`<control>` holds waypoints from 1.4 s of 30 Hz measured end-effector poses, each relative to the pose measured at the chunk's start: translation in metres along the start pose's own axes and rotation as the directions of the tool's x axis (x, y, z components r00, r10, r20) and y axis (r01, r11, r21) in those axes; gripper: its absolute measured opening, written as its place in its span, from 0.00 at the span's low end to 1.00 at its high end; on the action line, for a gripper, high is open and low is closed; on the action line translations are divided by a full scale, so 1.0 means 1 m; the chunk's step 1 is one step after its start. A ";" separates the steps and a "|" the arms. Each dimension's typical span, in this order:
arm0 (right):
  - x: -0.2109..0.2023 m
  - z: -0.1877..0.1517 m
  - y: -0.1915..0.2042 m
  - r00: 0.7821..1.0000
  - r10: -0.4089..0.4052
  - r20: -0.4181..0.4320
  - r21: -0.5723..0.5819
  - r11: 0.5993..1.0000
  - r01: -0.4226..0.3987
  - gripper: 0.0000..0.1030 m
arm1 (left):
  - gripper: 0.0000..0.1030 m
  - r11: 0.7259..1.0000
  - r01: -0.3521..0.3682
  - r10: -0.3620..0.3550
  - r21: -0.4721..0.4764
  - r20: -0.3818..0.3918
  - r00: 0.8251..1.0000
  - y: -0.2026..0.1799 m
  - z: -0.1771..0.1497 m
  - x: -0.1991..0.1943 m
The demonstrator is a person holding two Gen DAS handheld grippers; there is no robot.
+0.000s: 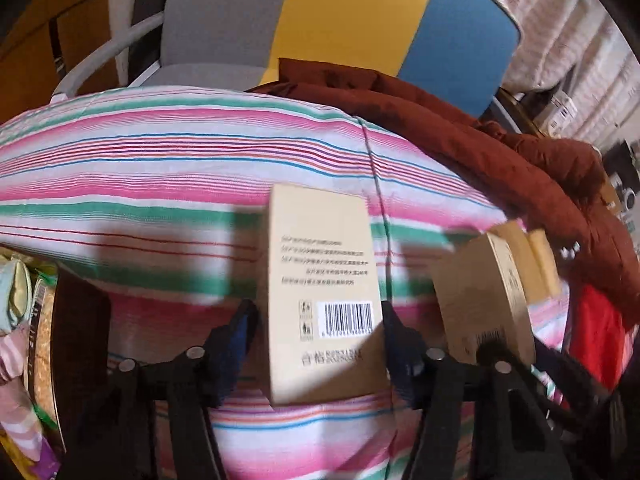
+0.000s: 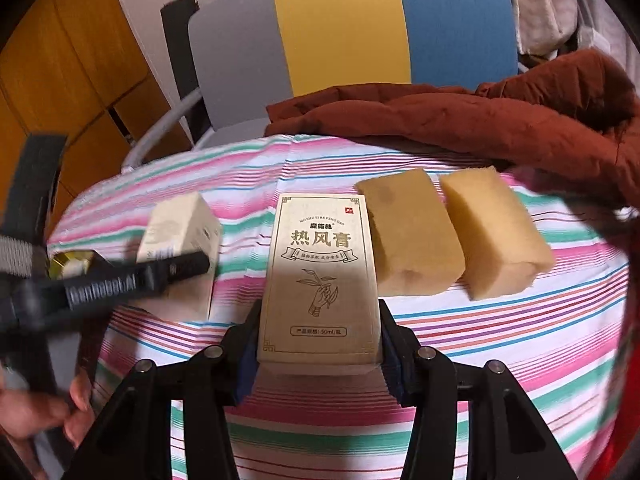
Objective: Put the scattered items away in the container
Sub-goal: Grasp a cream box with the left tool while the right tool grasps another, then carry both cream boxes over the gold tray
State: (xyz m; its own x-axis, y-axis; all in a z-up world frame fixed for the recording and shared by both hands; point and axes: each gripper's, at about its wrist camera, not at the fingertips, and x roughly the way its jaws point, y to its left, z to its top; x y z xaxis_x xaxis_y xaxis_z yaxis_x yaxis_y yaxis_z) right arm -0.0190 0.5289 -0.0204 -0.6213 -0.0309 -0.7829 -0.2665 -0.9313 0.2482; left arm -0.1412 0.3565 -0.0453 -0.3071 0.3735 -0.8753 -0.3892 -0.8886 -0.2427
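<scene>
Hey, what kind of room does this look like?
Probably a bedroom or living space at home: a striped bedsheet covers the work surface, a rust-brown padded jacket lies on it, and a colour-block chair stands behind, beside wooden cabinets.

A striped cloth [image 2: 500,340] in pink, green, white and blue covers the surface that carries everything; two yellow sponge blocks lie on it side by side at about 1 o'clock of the right wrist view, the nearer sponge [image 2: 408,236] just beside the farther sponge [image 2: 496,232]; a rust-brown padded jacket [image 2: 460,120] is heaped along the far edge, from 12 round to 2 o'clock.
</scene>
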 end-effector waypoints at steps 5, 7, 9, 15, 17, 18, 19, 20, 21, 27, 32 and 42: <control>0.001 -0.001 -0.001 0.999 0.043 0.006 0.028 0.999 -0.044 0.50 | 0.58 0.998 0.054 -0.054 0.007 0.004 0.999 0.011 -0.019 -0.012; -0.002 -0.001 0.001 0.999 0.041 0.017 0.020 0.999 -0.041 0.49 | 0.55 0.998 0.062 -0.062 0.012 0.012 0.998 0.017 -0.027 -0.022; -0.004 -0.002 0.004 0.999 0.041 0.031 0.008 0.999 -0.041 0.50 | 0.52 0.997 0.074 -0.074 0.008 0.023 0.997 0.023 -0.034 -0.032; -0.011 -0.003 0.017 0.996 0.065 0.065 -0.031 0.998 -0.063 0.50 | 0.51 0.991 0.133 -0.131 -0.027 0.057 0.990 0.045 -0.056 -0.062; -0.013 -0.005 0.025 0.993 0.090 0.073 -0.048 0.995 -0.086 0.50 | 0.51 0.989 0.149 -0.147 -0.021 0.070 0.987 0.051 -0.063 -0.072; -0.014 -0.005 0.027 0.993 0.094 0.074 -0.055 0.994 -0.090 0.49 | 0.51 0.988 0.153 -0.152 -0.014 0.078 0.985 0.053 -0.066 -0.078; -0.014 -0.006 0.030 0.992 0.098 0.073 -0.064 0.994 -0.094 0.50 | 0.51 0.988 0.156 -0.155 -0.005 0.088 0.984 0.055 -0.070 -0.084; -0.013 -0.007 0.035 0.992 0.105 0.069 -0.073 0.992 -0.099 0.50 | 0.51 0.987 0.159 -0.158 0.002 0.095 0.983 0.057 -0.073 -0.089; -0.012 -0.008 0.037 0.992 0.109 0.065 -0.078 0.992 -0.104 0.50 | 0.51 0.987 0.161 -0.162 0.013 0.104 0.981 0.060 -0.077 -0.096; -0.006 -0.017 0.050 0.993 0.117 0.034 -0.098 0.989 -0.113 0.50 | 0.51 0.983 0.182 -0.183 0.025 0.151 0.971 0.081 -0.097 -0.128; -0.016 -0.024 0.067 0.993 0.115 0.040 -0.129 0.986 -0.109 0.50 | 0.51 0.985 0.174 -0.171 0.005 0.210 0.963 0.110 -0.109 -0.158; -0.049 -0.042 0.132 0.974 0.218 0.055 -0.142 0.968 -0.208 0.50 | 0.51 0.981 0.168 -0.133 -0.101 0.287 0.949 0.170 -0.123 -0.186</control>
State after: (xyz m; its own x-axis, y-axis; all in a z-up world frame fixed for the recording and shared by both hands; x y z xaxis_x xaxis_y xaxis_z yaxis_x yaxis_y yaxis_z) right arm 0.0075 0.3923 0.0262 -0.7038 -0.2132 -0.6777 -0.0235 -0.9464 0.3222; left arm -0.0438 0.1035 0.0248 -0.4886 0.5487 -0.6783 -0.3458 -0.8356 -0.4268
